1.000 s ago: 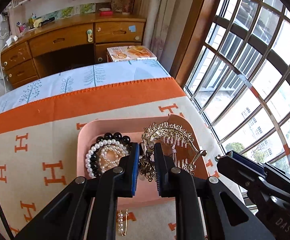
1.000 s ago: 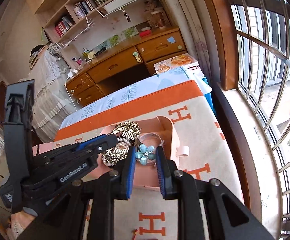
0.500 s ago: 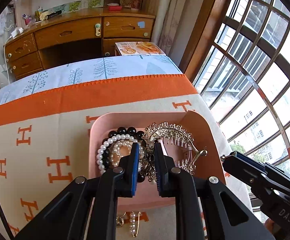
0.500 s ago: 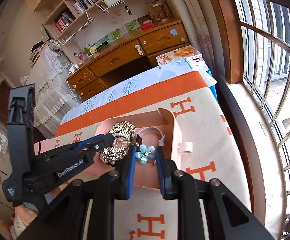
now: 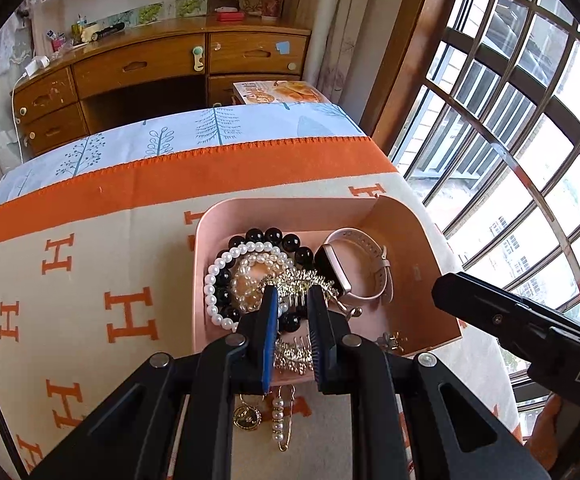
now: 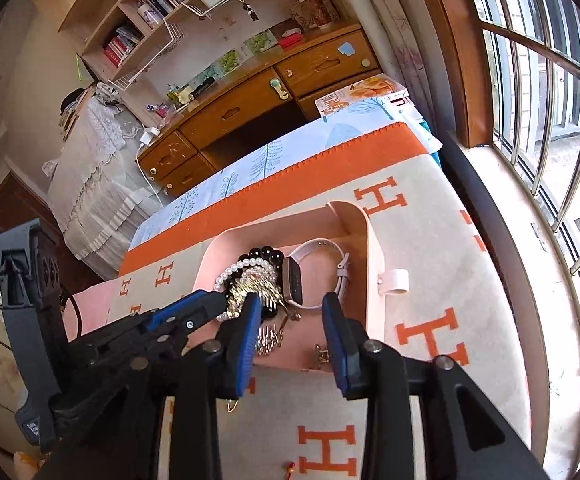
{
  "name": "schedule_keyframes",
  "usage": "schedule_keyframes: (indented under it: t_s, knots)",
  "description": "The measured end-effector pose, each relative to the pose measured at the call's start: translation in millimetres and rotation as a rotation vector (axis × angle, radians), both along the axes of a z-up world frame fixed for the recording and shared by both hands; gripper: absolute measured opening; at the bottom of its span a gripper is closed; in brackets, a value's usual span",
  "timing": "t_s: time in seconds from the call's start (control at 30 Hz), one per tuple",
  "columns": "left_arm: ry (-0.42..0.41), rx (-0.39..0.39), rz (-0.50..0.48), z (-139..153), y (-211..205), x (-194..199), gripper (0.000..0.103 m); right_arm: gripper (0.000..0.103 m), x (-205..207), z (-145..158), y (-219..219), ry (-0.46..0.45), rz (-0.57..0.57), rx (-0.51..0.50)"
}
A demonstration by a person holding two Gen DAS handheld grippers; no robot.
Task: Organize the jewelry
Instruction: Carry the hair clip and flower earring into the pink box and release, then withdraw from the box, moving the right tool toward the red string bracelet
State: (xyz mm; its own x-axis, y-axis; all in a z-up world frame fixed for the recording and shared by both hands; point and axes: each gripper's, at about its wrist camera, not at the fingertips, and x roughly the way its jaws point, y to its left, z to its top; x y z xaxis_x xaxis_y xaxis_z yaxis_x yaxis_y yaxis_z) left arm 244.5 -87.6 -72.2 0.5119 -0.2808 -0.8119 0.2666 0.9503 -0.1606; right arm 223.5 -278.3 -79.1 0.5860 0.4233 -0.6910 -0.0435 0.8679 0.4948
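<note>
Two grippers at work: both hang over the pink tray (image 5: 290, 202) on the blanket-covered counter (image 5: 89, 280), each tilted steeply down toward it
Left gripper (image 5: 293, 292): my jaws are narrow and pinched on the gold comb (image 5: 298, 280), as far as I can judge through the clutter of its teeth
Why I hold it so: the comb is spiky and tangles easily, so I grip it near the middle and lower it onto the bead pile rather than drop it
Right gripper (image 6: 290, 299): its jaws have just been opening and now stand moderately apart, with nothing pinched between them, only the tray floor behind
Small gold piece (image 6: 322, 354): lies in the tray's near corner, just beside my right finger, which reads to me as a release
Tray contents: pearl bracelet (image 5: 217, 268) and black bead bracelet (image 5: 273, 236) crowd the left half, the pink watch (image 5: 354, 264) curls on its side to the right, kept apart from the beads
Still outside: a pearl pin (image 5: 277, 416) and a gold pendant (image 5: 247, 417) wait on the blanket just below the tray's near wall
Hand pose: left reaches in from the near edge, right comes in alongside it, angled across
</note>
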Motion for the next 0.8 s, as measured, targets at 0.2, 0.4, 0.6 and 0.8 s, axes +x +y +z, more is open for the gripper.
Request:
schedule_keyframes:
  t_s: [0.2,0.4,0.6,0.8]
  knots:
    - [0.004,-0.016,0.003,1.1,0.0,-3.6,0.016,0.033,-8.3,5.4,-1.7,-0.004,0.003,0.024]
    - [-0.049,-0.029,0.041,18.6,18.1,-24.0,0.052,0.033,-23.2,7.8,-1.5,-0.011,0.013,0.025]
    - [-0.071,-0.033,0.083,31.0,41.9,-54.9,0.071,0.033,-48.8,9.9,5.9,-0.028,0.036,0.011]
    - [-0.095,-0.020,0.115,39.3,62.8,-100.8,0.079,0.033,-85.3,8.8,12.5,-0.041,0.055,-0.035]
